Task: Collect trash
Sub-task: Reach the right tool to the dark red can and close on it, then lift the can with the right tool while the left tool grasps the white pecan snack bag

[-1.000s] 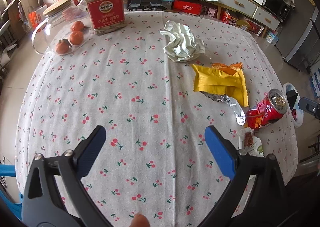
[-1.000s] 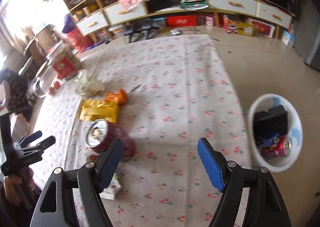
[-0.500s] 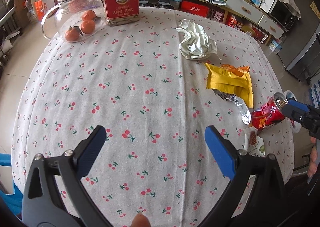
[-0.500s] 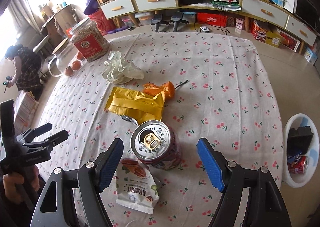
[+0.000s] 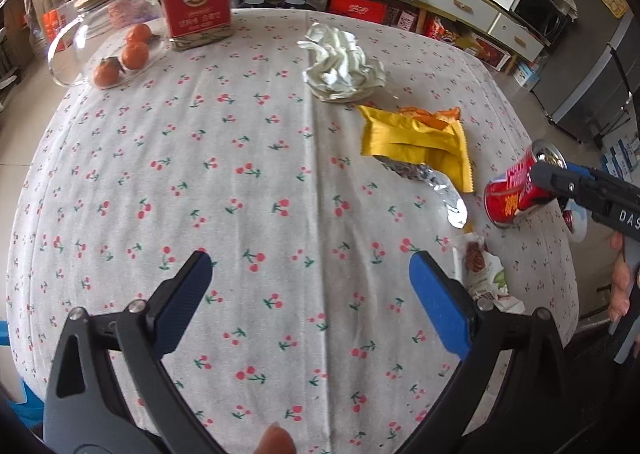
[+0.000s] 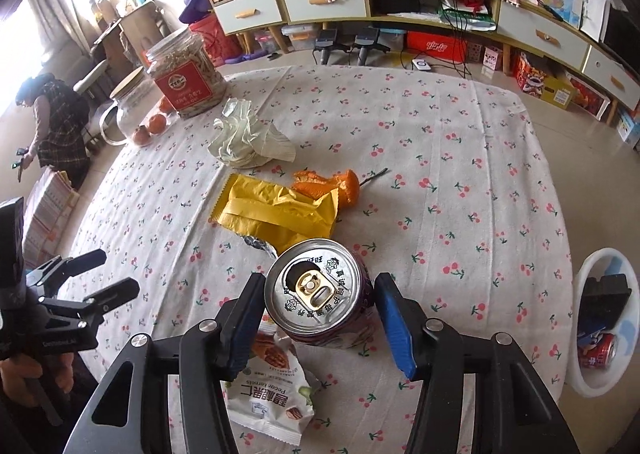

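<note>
Right tongs (image 6: 320,310) are closed in around the red can (image 6: 320,294): the left pad meets its rim, the right pad sits just beside the can body, so a firm clamp cannot be confirmed. The can stands tilted near the tabletop (image 6: 460,158) edge, beside a nut packet (image 6: 272,382) and a yellow wrapper (image 6: 280,210). Left tongs (image 5: 310,294) are spread wide and grasp nothing, hovering over bare cloth. A white bin (image 6: 580,366) on the floor contains another red can.

can (image 6: 320,294) between right tool (image 6: 320,314) fingers | wrapper (image 6: 280,210) behind | bin (image 6: 580,374) right
</note>
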Demonstrator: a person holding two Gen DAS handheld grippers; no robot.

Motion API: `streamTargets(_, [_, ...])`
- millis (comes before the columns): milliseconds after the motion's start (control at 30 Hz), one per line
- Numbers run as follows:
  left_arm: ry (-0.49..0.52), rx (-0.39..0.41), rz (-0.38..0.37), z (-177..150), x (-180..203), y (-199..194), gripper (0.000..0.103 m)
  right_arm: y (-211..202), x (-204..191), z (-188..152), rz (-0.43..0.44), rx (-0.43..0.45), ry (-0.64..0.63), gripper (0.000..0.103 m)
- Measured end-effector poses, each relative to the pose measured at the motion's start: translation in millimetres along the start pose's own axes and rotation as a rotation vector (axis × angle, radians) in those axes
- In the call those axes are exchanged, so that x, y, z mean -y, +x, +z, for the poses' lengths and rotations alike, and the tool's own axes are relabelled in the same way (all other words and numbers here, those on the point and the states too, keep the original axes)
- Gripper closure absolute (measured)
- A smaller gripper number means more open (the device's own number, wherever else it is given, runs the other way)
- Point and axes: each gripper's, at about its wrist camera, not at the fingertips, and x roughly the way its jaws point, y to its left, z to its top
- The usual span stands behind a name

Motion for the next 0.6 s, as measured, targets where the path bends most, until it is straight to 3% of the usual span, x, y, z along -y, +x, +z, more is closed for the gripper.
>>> streamTargets(300, [0.109,-0.073,-0.13,-15,82,20,0.004,-31,44,-7,-0.056,0.065,0.087,0.046])
streamTargets(600, [0.204,-0.123,-0.087,-23,140,55,0.004,-58,86,-32,-0.108,0.096,0.156,0.046])
